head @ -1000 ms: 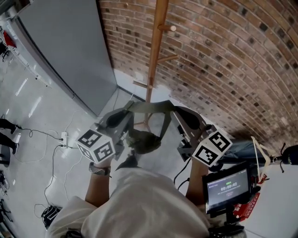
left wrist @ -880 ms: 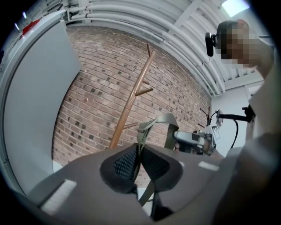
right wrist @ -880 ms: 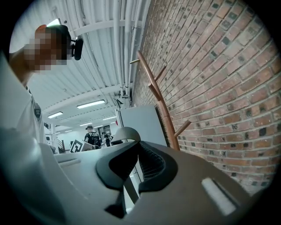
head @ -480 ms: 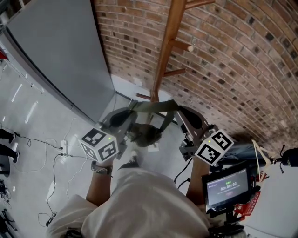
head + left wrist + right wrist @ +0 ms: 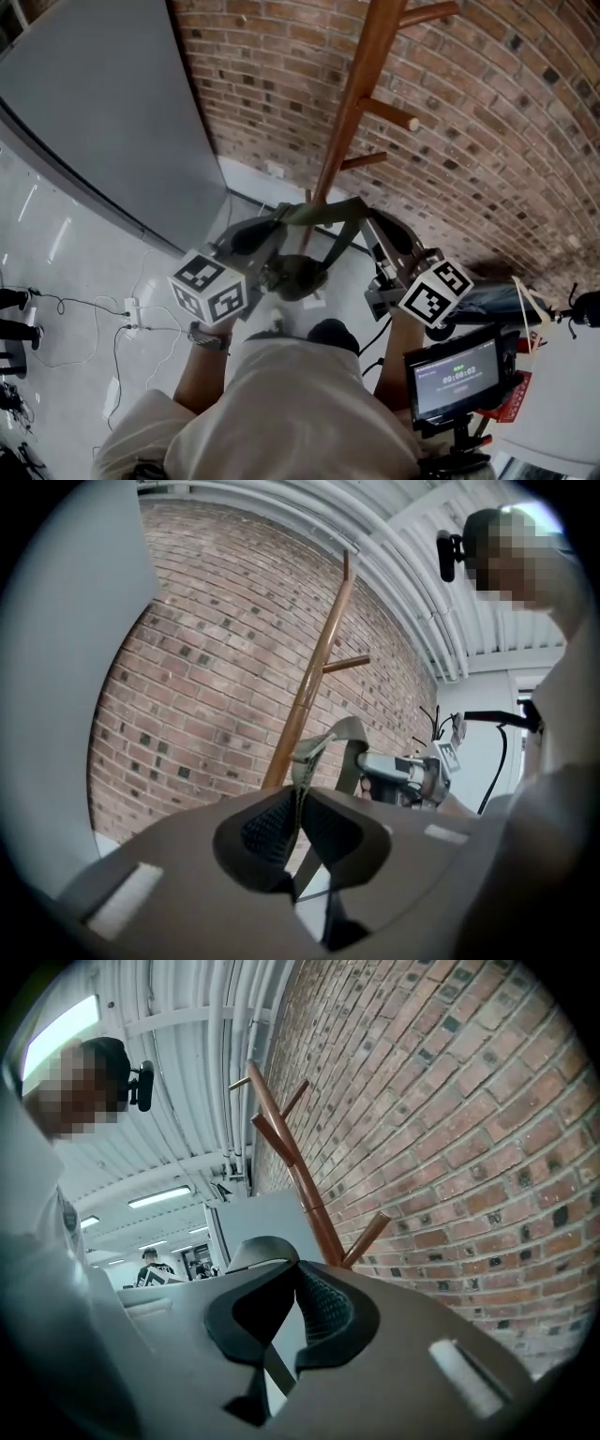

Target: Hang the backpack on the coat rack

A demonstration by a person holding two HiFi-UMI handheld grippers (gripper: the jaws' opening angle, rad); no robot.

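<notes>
A: What has the left gripper got?

B: Its jaws are pinched shut on the webbing of the olive strap, near its left end.

A: And the backpack?

B: It hangs below that strap, off the floor, between the two grippers and just in front of the coat rack.

A: Why stretch the strap out like that?

B: I judge it keeps the loop wide, so it can drop over a peg. The pegs stand higher than the strap now.

A: The right gripper?

B: It's closed on the strap's other end, level with its partner and sharing the load.
</notes>
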